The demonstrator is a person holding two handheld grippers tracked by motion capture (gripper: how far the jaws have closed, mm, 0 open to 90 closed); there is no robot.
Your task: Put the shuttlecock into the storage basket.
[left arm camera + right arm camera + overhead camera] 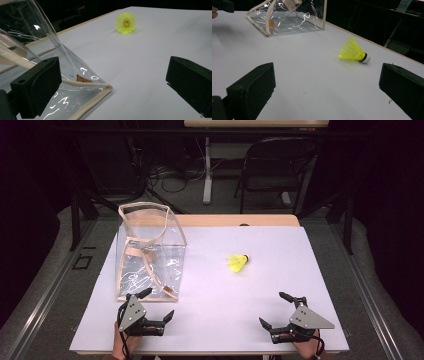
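On white table [210, 285] w/ dark room behind, both hand-held grippers [152, 307] [282, 312] wide, holding nothing.

A white-topped table [280, 285] with a light wooden far edge fills the lower middle of the frame. Beyond it, at upper right, a dark folding chair [272, 167] stands on grey floor [200, 207]. A pale table leg [207, 170] rises at top centre, with tangled black cables [165, 175] left of it. The frame's edges lie in darkness.
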